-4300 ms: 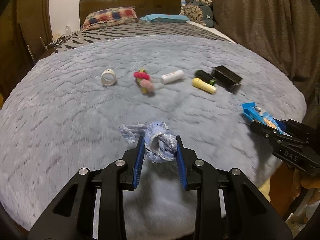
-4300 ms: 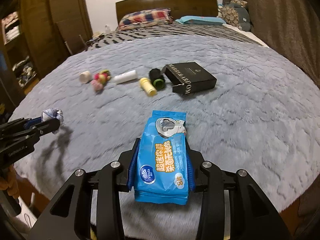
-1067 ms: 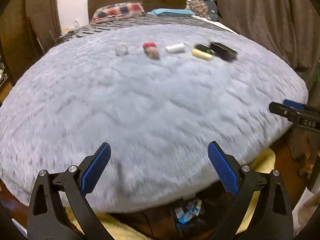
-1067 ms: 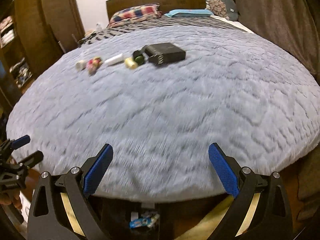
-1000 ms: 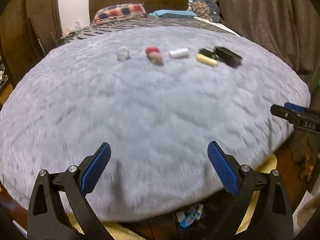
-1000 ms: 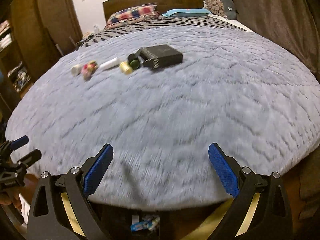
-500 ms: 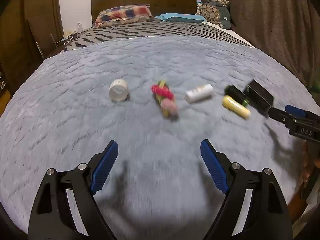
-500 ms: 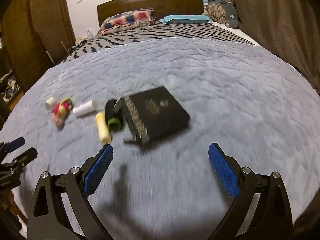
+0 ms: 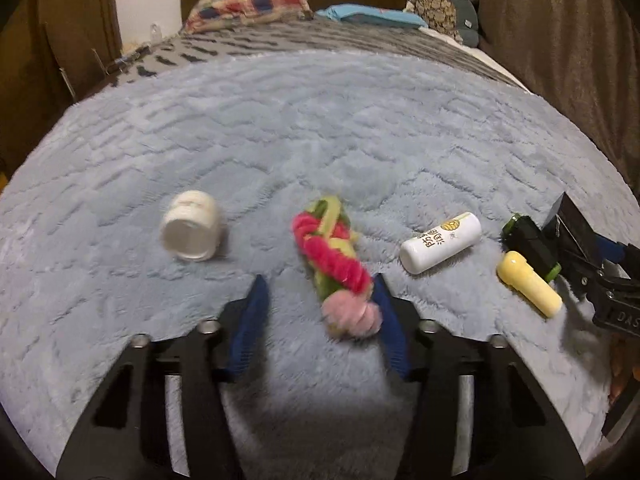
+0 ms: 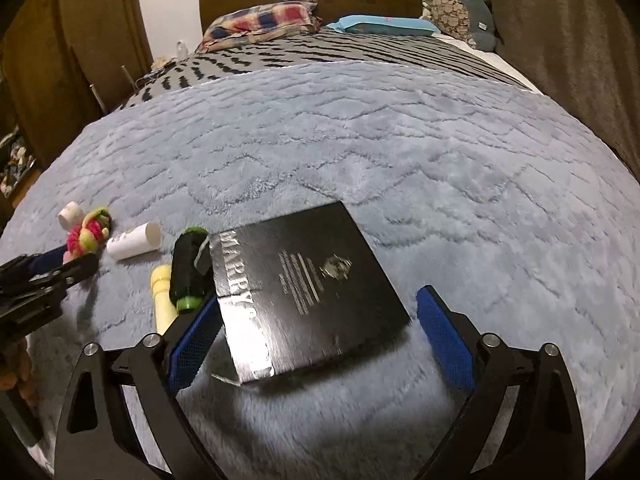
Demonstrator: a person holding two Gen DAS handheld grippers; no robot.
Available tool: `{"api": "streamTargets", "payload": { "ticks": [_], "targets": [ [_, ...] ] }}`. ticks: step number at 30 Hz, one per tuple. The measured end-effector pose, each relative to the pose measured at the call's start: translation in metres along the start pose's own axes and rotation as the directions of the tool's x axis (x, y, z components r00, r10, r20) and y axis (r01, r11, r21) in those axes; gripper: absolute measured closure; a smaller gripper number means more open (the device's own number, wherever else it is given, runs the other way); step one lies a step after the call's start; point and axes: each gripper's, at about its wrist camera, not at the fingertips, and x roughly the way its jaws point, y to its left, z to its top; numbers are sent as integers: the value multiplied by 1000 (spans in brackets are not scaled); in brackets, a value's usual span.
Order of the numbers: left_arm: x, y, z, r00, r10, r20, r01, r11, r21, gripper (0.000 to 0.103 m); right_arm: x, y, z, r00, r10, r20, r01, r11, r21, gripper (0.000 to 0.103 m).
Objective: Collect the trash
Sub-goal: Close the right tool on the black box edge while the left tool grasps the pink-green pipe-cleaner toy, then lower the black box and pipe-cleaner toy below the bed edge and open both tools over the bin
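Two grippers, both spread wide, low over the grey blanket (image 10: 460,168) near its foot edge. Left gripper (image 9: 320,312) flanking a knitted toy (image 9: 334,256), pink, red and yellow-green, right pad touching its pink end. Right gripper (image 10: 320,344) astride a black box (image 10: 308,292), glossy, silver lettering, lying flat. Between them: white jar (image 9: 191,230), white bottle (image 9: 440,242), yellow tube (image 9: 528,288), black tube (image 9: 530,246) with green cap.

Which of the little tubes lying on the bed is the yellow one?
The yellow tube lies nearest the black box, right against the black tube with green ends. The white tube with writing lies apart, nearer the woolly toy.
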Motion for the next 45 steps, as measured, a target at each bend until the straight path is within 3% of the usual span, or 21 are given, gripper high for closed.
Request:
{"api": "streamTargets", "payload": {
  "ticks": [1, 5, 18, 36, 45],
  "targets": [
    [1, -1, 0, 1000, 2, 1, -2, 1000, 3, 59, 1, 2, 1, 1000, -9, 0, 9, 1000, -9, 22],
    [-3, -1, -3, 1000, -23, 3, 23, 1000, 13, 80, -2, 4, -1, 1000, -8, 14, 8, 1000, -22, 23],
    [-59, -7, -48, 999, -32, 30, 31, 999, 45, 83, -62, 2, -44, 998, 26, 58, -27, 1000, 8, 24],
    [-192, -37, -150, 977, -141, 162, 124, 987, 107, 83, -183, 39, -126, 974, 146, 176, -137, 989, -63, 24],
    [-209, -35, -216, 979, -161, 124, 148, 983, 112, 83, -201, 52, -180, 969, 198, 146, -191, 980, -55, 24]
  ]
}}
